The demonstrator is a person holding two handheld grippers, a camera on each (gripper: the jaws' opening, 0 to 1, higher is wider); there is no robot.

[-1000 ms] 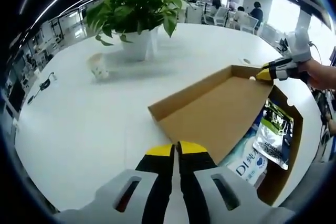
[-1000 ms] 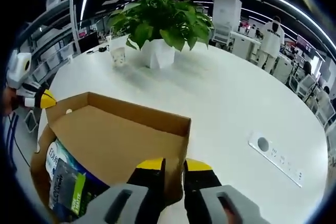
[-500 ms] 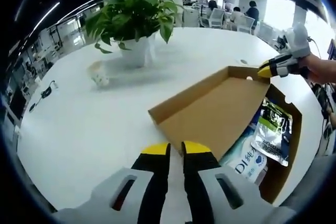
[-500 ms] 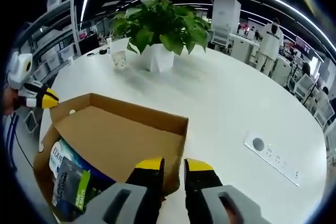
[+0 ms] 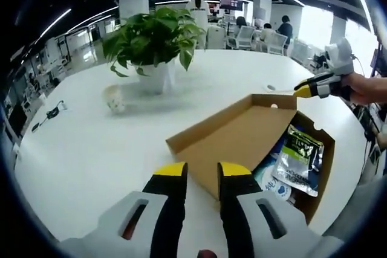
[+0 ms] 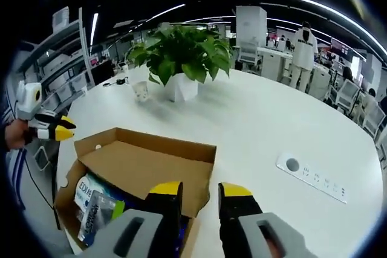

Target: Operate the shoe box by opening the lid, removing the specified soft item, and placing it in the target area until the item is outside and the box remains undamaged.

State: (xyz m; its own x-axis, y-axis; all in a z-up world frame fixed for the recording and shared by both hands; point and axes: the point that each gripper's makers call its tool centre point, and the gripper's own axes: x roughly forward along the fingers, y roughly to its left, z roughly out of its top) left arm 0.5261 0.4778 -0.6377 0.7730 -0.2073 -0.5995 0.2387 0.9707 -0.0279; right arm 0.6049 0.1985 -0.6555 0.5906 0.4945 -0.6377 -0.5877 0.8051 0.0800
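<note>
Left tool (image 5: 202, 170) and right tool (image 6: 199, 189) jaws apart above open shoe box (image 5: 242, 137); packet labels unreadable.

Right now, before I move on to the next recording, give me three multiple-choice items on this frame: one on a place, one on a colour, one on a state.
1. Where does the potted plant stand relative to the shoe box?
A. Inside the box
B. On the white table, beyond the box
C. On the floor

2. What colour are the tips of the left gripper?
A. Yellow
B. Red
C. Blue

3. What is the state of the box lid?
A. Shut flat
C. Torn off and lying on the table
B. Raised open, with packets showing inside

Answers: 1 B, the plant sits on the tabletop past the lid's far edge. 2 A, both jaw tips are yellow over black. 3 B, the lid stands up from the box and the packets lie exposed under it.
</note>
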